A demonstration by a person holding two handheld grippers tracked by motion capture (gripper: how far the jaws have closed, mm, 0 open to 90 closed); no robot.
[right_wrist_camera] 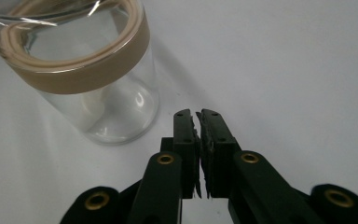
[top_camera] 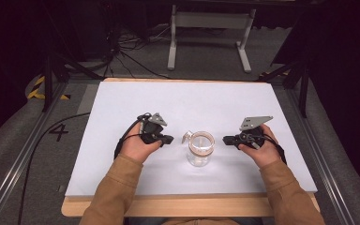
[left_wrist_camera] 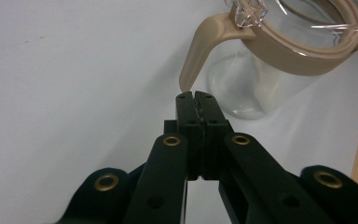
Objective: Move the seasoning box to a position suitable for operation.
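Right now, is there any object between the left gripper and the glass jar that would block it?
Nothing visible does. The left gripper, jaws shut, points at the glass jar across bare white table. In the left gripper view its tips sit just short of the jar's beige handle. The right gripper waits on the jar's other side.
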